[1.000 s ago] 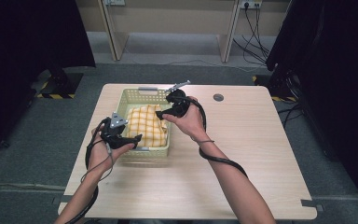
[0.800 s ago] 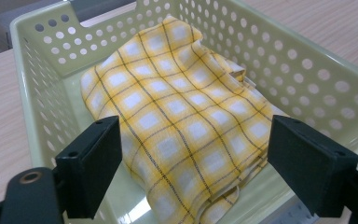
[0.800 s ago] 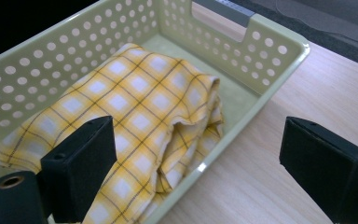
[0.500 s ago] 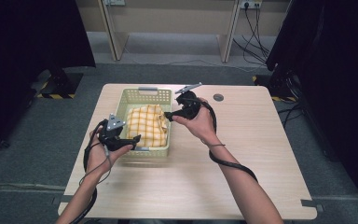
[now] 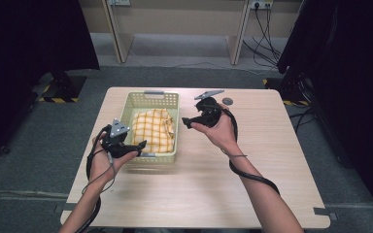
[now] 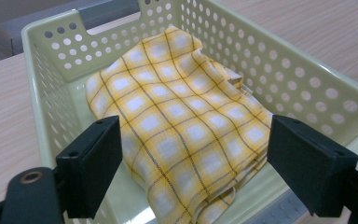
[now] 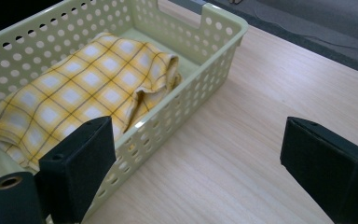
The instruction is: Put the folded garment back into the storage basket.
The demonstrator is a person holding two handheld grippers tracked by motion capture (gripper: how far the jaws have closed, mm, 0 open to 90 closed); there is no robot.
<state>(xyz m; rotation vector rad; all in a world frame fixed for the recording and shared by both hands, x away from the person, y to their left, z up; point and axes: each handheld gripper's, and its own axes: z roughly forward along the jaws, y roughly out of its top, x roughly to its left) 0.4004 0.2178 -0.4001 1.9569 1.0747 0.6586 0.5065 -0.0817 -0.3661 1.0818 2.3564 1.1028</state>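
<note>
Currently: yellow checked cloth [image 6: 182,135], soft woven fabric, rumpled folds, lies inside pale green perforated plastic basket [image 5: 151,99] | left gripper [image 5: 137,145] at basket's near rim, jaws wide apart, holding nothing | right gripper [image 5: 186,122] above bare wood-grain table [image 5: 252,160] just beside basket, jaws spread, holding nothing

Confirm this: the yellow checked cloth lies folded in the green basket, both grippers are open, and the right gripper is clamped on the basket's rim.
Not quite. The right gripper clamps nothing: in the right gripper view its jaws stand wide apart over bare table, beside the basket. The rest holds: the cloth lies folded in the basket, and the left gripper is open too.
</note>
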